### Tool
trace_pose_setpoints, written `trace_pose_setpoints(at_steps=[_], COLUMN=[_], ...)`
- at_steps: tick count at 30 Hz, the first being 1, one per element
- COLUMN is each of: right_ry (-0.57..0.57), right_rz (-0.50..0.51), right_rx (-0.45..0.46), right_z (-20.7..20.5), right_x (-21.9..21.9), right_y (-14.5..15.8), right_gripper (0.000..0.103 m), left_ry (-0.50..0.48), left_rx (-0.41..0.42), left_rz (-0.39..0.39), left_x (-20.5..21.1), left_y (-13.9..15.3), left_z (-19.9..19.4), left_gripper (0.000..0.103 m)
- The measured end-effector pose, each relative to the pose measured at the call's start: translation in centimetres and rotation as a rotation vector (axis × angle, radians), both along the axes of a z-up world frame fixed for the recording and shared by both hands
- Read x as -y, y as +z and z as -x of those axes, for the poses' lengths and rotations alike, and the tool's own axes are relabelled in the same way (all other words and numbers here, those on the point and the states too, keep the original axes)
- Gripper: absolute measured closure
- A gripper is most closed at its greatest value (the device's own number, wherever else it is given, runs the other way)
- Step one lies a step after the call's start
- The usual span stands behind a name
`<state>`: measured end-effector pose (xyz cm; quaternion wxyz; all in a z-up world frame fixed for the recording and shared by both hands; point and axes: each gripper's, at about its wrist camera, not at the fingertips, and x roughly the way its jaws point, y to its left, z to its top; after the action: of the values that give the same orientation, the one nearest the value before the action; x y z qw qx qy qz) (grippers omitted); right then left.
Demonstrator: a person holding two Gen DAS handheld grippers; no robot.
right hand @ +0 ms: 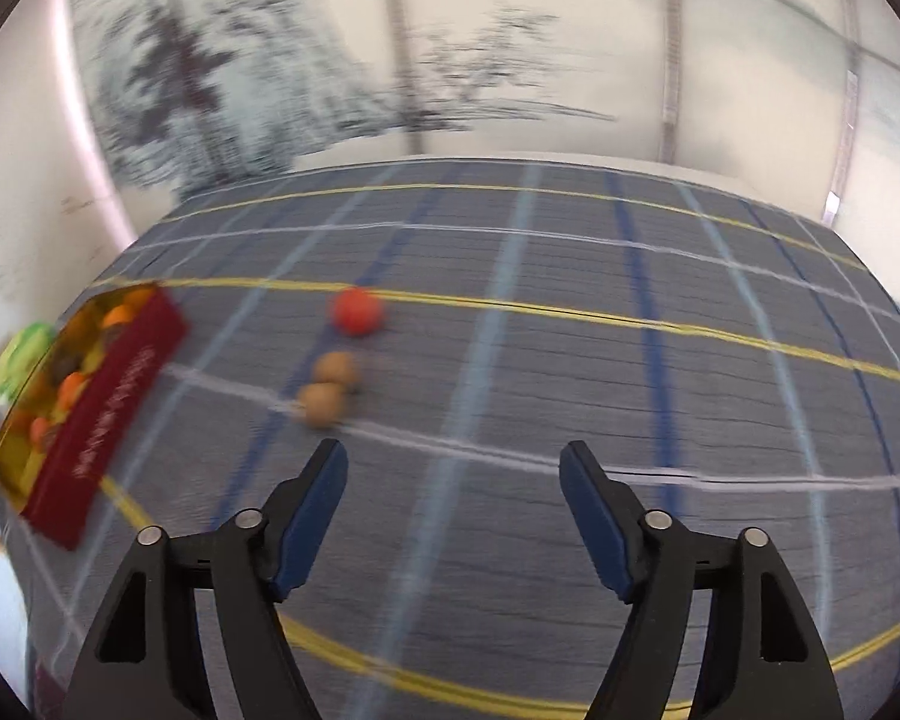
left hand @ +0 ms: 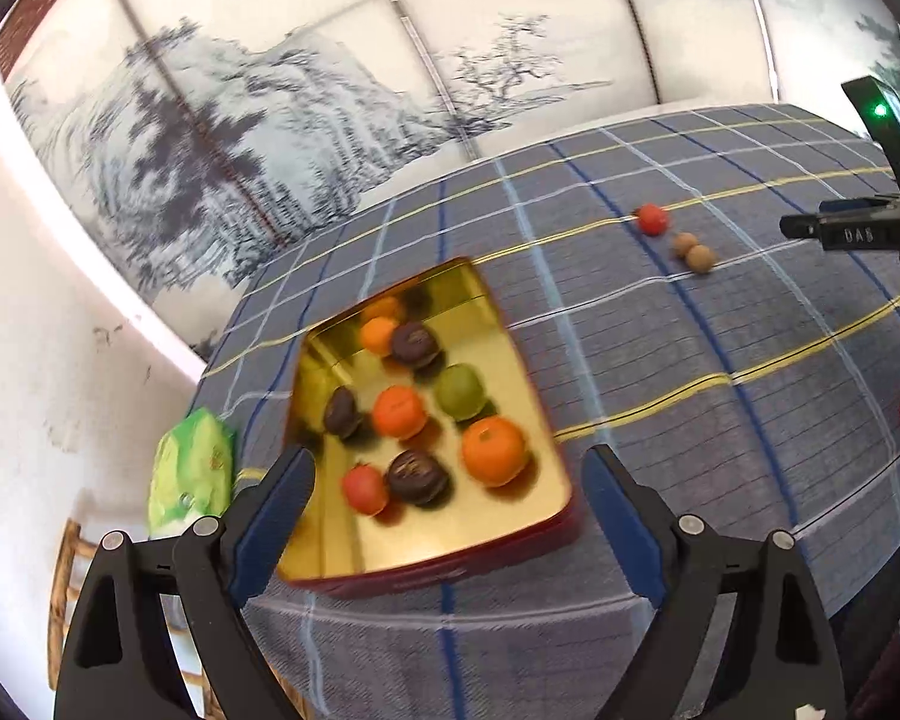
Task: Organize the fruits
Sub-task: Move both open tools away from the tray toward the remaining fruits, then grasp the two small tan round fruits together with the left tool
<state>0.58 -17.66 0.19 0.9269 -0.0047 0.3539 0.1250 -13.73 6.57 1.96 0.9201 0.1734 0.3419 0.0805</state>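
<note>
On bench: red-sided tin (left hand: 438,570), fruits inside blurred
Loose: red fruit (right hand: 357,311), two brown balls (right hand: 330,387), smeared
Left hand-held gripper (left hand: 450,480): apart, empty
Right hand-held gripper (right hand: 453,474): apart, empty

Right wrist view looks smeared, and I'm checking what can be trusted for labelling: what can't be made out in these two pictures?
- Lettering on the red tin: right wrist view, motion blur.
- What the two brown round pieces are: blurred there, too small in the left wrist view.
- Green packet: left wrist view, print unreadable, partly behind the left gripper.
- Right gripper: left wrist view, cut off by the edge.
</note>
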Motion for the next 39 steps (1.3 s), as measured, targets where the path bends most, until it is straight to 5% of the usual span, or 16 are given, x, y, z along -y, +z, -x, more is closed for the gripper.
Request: trace_pose_setpoints(at_steps=[8,17,22,27,32,36,39], right_ry=[-0.095,-0.079,-0.023,0.000,0.032,0.036,0.034], right_rz=[-0.023,-0.073,-0.026,-0.058,-0.052,-0.062,-0.059], right_rx=[-0.022,-0.019,0.007,0.022,0.021,0.024,0.018], right_z=[-1.8,-2.5,-2.2,-1.7,-1.6,-1.6,-1.7], right_x=[5.8,6.7,5.4,5.7,5.3,5.3,5.4], right_y=[-1.3,-1.8,-1.9,-1.8,-1.9,-1.8,-1.9], right_gripper=[0.021,0.019,0.019,0.019,0.019,0.019,0.018], left_ry=[-0.078,-0.231,-0.240,-0.241,-0.217,-0.211,-0.206], left_rx=[-0.059,-0.137,-0.175,-0.270,-0.321,-0.298,-0.297], left_rz=[-0.023,0.204,0.319,0.354,0.369,0.372,0.372], left_x=[5.0,9.0,10.2,11.8,12.7,12.9,13.1], left_y=[-1.0,-1.4,-2.1,-4.1,-5.6,-5.8,-5.6], left_z=[-3.6,-10.7,-16.0,-20.0,-22.1,-22.2,-21.1], left_gripper=[0.014,0.014,0.031,0.044,0.052,0.081,0.081])
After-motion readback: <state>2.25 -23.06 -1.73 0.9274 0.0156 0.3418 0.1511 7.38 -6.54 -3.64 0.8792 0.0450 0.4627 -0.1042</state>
